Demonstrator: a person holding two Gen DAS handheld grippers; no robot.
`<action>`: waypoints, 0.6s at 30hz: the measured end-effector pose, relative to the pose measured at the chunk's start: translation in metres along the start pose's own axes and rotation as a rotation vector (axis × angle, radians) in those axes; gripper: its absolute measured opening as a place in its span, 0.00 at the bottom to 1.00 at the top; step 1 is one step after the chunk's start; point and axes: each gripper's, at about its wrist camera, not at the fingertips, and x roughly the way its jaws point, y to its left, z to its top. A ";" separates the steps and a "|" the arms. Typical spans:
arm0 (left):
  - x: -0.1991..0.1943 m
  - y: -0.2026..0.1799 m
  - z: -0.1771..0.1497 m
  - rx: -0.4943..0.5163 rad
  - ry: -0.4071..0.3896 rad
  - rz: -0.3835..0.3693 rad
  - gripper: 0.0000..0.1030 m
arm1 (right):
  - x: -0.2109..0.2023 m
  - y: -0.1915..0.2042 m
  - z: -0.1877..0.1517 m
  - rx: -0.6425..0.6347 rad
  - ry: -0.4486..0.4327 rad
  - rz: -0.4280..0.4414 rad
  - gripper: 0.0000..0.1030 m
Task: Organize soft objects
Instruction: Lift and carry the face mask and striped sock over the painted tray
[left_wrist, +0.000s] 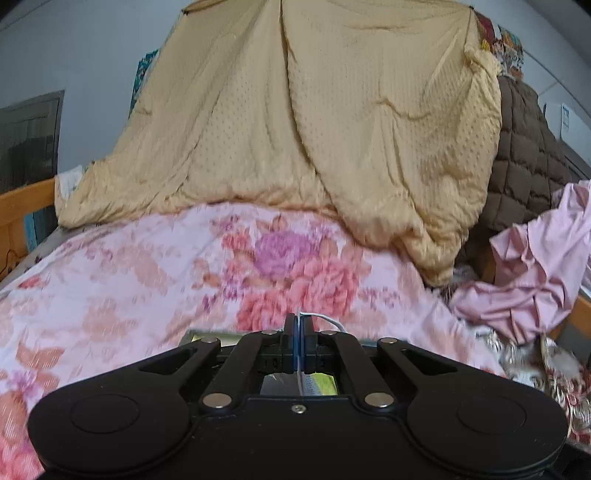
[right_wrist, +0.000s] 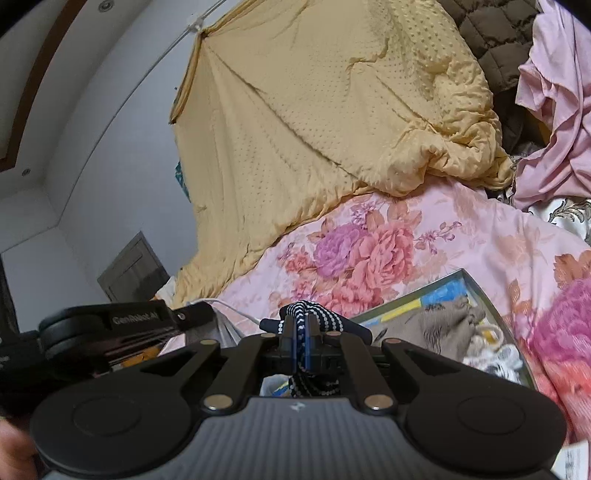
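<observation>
Two grippers shut: right gripper (right_wrist: 299, 328) pinching dotted sock (right_wrist: 314, 314); left gripper (left_wrist: 298, 325) closed, load unclear. We judge sorting underway; tray (right_wrist: 495, 295) on bed (right_wrist: 424, 221) partly filled.

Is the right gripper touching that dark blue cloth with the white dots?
Touching. In the right wrist view, the right gripper has its jaws shut on the dark blue white-dotted cloth, which bunches above the blue pads and hangs out below them.
</observation>
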 end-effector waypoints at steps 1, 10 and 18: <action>0.005 -0.002 0.002 0.002 -0.006 0.004 0.00 | 0.006 -0.003 0.002 0.004 0.001 0.000 0.04; 0.049 -0.003 -0.017 -0.014 0.051 0.031 0.00 | 0.046 -0.020 -0.005 0.006 0.077 -0.033 0.04; 0.069 0.018 -0.041 -0.095 0.147 0.060 0.01 | 0.062 -0.019 -0.017 -0.006 0.151 -0.062 0.05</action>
